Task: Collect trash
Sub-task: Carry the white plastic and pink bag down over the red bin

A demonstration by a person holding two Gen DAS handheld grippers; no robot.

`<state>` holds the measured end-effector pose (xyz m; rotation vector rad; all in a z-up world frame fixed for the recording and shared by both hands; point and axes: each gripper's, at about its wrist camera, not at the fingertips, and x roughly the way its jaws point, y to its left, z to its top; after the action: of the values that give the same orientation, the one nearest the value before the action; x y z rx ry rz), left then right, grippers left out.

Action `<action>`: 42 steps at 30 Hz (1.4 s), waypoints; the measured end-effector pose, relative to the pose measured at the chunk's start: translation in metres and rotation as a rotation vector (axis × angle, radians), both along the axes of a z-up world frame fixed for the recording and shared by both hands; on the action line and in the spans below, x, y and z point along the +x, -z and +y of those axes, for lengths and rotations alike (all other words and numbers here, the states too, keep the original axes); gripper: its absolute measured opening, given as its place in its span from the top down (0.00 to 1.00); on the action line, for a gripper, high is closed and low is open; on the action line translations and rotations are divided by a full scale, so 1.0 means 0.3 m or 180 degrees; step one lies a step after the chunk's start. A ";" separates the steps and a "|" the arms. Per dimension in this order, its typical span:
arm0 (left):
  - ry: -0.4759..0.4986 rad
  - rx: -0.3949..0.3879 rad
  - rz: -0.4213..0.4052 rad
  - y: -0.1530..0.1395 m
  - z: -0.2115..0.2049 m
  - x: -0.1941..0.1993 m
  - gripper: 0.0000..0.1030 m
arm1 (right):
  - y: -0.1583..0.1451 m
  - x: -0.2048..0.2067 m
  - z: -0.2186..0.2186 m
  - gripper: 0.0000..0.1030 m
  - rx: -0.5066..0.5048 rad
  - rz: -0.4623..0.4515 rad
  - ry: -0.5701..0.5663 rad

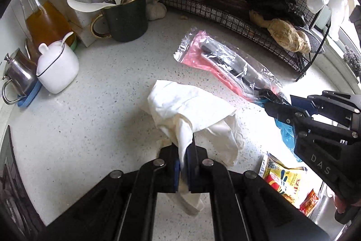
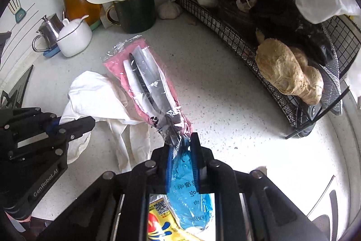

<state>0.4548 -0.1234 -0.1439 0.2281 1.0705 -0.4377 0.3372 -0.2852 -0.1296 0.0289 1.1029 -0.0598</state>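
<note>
Pinched between the left gripper [image 1: 183, 169] pads, a crumpled white tissue [image 1: 191, 105] lies on the speckled white counter [image 1: 90, 128]. Just beside the tissue, the right gripper [image 2: 182, 167] clamps a clear pink-and-blue plastic package [image 2: 149, 83].

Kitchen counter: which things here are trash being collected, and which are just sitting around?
Trash:
- crumpled white tissue, in left gripper
- clear pink-and-blue plastic wrapper, in right gripper
- yellow snack packet

Bystanders:
- dark green utensil mug
- white lidded sugar pot
- black wire rack
</note>
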 end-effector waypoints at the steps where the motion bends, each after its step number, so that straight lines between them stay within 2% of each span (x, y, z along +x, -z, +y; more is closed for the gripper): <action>1: -0.0006 -0.0027 -0.0010 -0.018 0.015 -0.015 0.97 | -0.010 -0.024 -0.004 0.87 -0.0012 -0.0021 0.0016; 7: 0.0021 -0.0112 -0.0156 -0.124 0.102 -0.152 0.97 | -0.105 -0.160 0.060 0.87 -0.0017 -0.0132 0.0050; 16: 0.0065 -0.0157 -0.0338 -0.176 0.263 -0.389 0.97 | -0.178 -0.375 0.224 0.87 0.0014 -0.0282 0.0080; 22: 0.0109 -0.0108 -0.0344 -0.164 0.394 -0.592 0.97 | -0.143 -0.506 0.340 0.87 0.0005 -0.0295 0.0095; 29: 0.0008 -0.0113 -0.0196 -0.117 0.570 -0.831 0.97 | -0.107 -0.714 0.496 0.87 0.0021 -0.0192 0.0057; 36: -0.0065 -0.0149 -0.0022 -0.076 0.721 -0.988 0.97 | -0.045 -0.841 0.610 0.87 0.0122 -0.0034 0.0032; 42: -0.0141 -0.0066 0.0116 -0.005 0.800 -1.081 0.97 | 0.021 -0.897 0.681 0.87 0.0127 0.0144 -0.0052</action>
<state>0.1304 0.1166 -0.1424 0.1785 1.1041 -0.4143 0.0682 -0.0810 -0.1359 0.0546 1.1493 -0.0240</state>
